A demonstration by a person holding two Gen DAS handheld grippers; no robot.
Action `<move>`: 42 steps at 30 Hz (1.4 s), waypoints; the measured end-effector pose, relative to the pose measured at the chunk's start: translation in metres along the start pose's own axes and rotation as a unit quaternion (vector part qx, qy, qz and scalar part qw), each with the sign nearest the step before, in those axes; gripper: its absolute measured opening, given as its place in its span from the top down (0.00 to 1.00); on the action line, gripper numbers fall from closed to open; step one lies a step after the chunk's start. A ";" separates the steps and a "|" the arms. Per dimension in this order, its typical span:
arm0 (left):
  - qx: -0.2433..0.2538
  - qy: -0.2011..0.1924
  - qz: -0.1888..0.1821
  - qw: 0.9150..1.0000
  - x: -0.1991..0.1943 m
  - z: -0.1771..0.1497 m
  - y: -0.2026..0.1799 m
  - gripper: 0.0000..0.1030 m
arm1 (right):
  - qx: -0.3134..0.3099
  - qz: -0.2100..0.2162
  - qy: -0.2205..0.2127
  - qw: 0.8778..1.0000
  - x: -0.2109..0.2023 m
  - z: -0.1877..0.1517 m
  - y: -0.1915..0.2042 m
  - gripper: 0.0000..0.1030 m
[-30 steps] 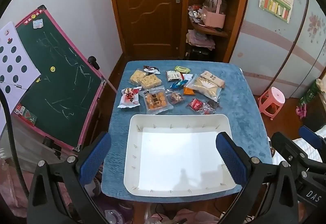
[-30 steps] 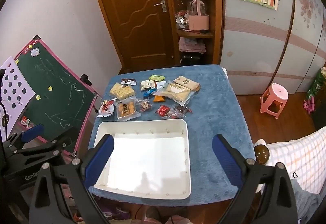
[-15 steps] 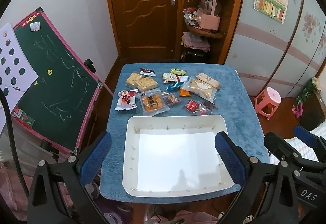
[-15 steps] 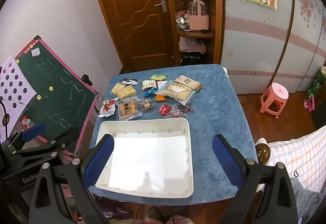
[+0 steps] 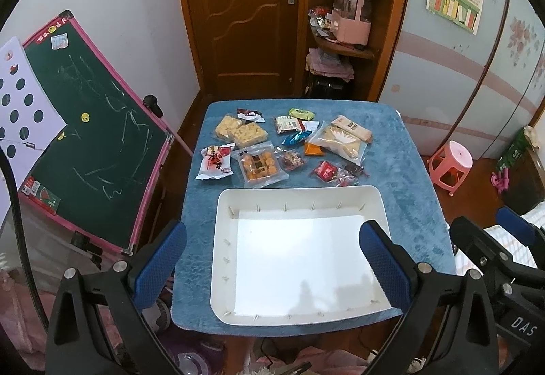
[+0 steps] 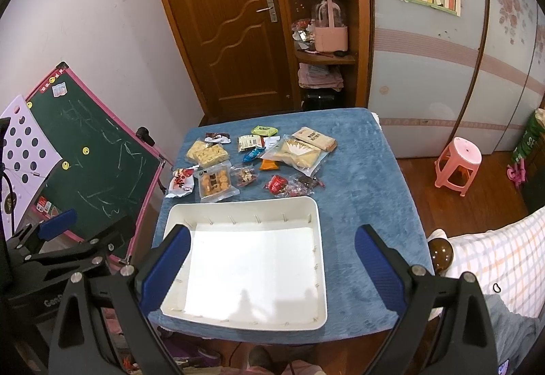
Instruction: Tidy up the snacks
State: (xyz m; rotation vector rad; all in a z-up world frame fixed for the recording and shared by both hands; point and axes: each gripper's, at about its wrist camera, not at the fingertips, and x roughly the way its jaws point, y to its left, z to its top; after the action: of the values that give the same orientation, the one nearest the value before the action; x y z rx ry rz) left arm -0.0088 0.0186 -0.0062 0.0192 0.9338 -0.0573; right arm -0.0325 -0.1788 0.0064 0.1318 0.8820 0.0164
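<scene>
An empty white tray (image 5: 299, 196) (image 6: 318, 238) sits at the near edge of a blue-covered table (image 5: 402, 170) (image 6: 364, 177). Beyond it lie several snack packets: a clear bag of orange biscuits (image 5: 259, 165) (image 6: 217, 183), a red-and-white packet (image 5: 214, 163) (image 6: 181, 182), yellow cracker packs (image 5: 240, 133) (image 6: 206, 153), a red candy packet (image 5: 325, 169) (image 6: 276, 185) and a large clear bag (image 5: 340, 141) (image 6: 295, 152). My left gripper (image 5: 272, 266) hangs open above the tray, holding nothing. My right gripper (image 6: 270, 267) is likewise open and empty over the tray's near side.
A green chalkboard with a pink frame (image 5: 88, 136) (image 6: 88, 157) leans close to the table's left side. A pink stool (image 5: 449, 163) (image 6: 458, 163) stands on the floor at the right. A wooden door (image 5: 238, 10) and corner shelves (image 5: 344, 0) are behind the table.
Both views have shifted slightly, so the table and tray sit a little differently in frame. Both grippers stay open and nothing on the table has moved.
</scene>
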 end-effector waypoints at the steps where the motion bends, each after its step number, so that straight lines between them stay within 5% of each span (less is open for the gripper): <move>1: 0.000 -0.001 0.000 1.000 0.001 0.001 0.000 0.03 | 0.001 0.000 0.000 1.000 -0.001 0.001 0.000 0.05; 31: 0.012 -0.024 -0.047 0.999 -0.002 0.005 0.055 0.02 | 0.042 -0.038 -0.024 0.998 -0.024 -0.024 0.035 0.06; 42: -0.011 -0.028 -0.027 0.999 0.037 0.042 0.090 0.02 | 0.047 -0.033 0.001 0.998 0.008 -0.003 0.018 0.06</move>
State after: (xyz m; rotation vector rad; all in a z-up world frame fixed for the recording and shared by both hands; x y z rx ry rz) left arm 0.0520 0.1053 -0.0114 -0.0283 0.8793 -0.0968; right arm -0.0288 -0.1598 0.0010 0.1904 0.8883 -0.0872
